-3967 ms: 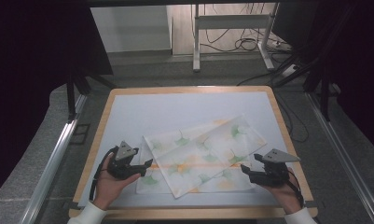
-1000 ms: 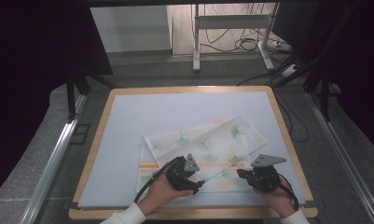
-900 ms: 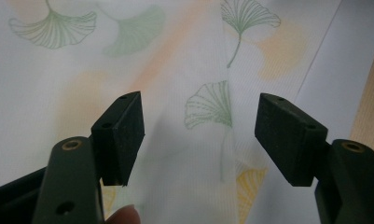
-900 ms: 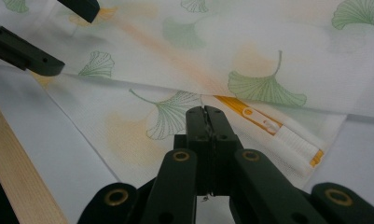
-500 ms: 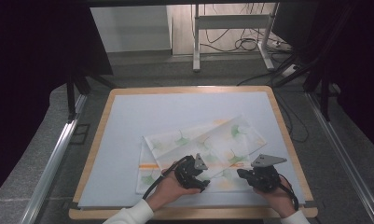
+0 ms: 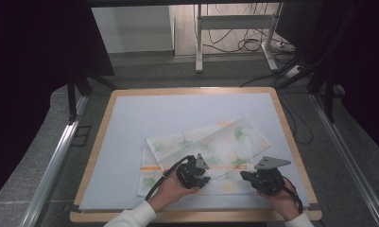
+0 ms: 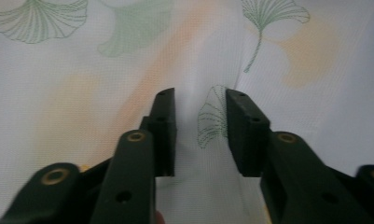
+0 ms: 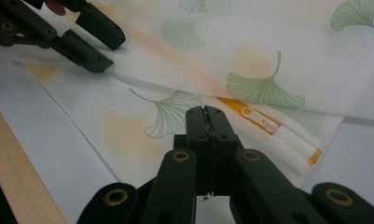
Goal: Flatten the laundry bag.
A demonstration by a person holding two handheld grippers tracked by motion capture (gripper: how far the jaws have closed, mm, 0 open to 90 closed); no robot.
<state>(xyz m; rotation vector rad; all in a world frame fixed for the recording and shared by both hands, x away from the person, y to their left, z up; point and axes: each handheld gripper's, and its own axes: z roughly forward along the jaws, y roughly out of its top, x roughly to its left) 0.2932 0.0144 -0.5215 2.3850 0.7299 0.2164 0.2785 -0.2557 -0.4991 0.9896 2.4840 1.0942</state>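
A white cloth [image 6: 215,142] printed with green ginkgo leaves and orange patches lies partly folded on the white mat. My left gripper [image 6: 194,172] rests on the cloth's middle. In the left gripper view its jaws [image 7: 201,95] have just been closing and still stand apart, with a raised ridge of cloth [image 7: 208,154] between them. My right gripper [image 6: 265,179] is at the cloth's near right edge. In the right gripper view it [image 8: 204,109] is shut, its tips pinching the edge of the upper layer [image 8: 268,46]. The left gripper [image 8: 114,53] sits at the top left there.
The white mat [image 6: 130,123] lies in a wooden frame [image 6: 99,142], whose near edge [image 8: 26,186] runs close to my right gripper. An orange-striped hem [image 8: 268,126] peeks from under the fold. Metal rails flank the table; a stand with cables [image 6: 234,28] is behind it.
Four seconds ago the left gripper was at the cloth's left edge; it has moved right onto the cloth's middle. The right gripper has shifted slightly left.
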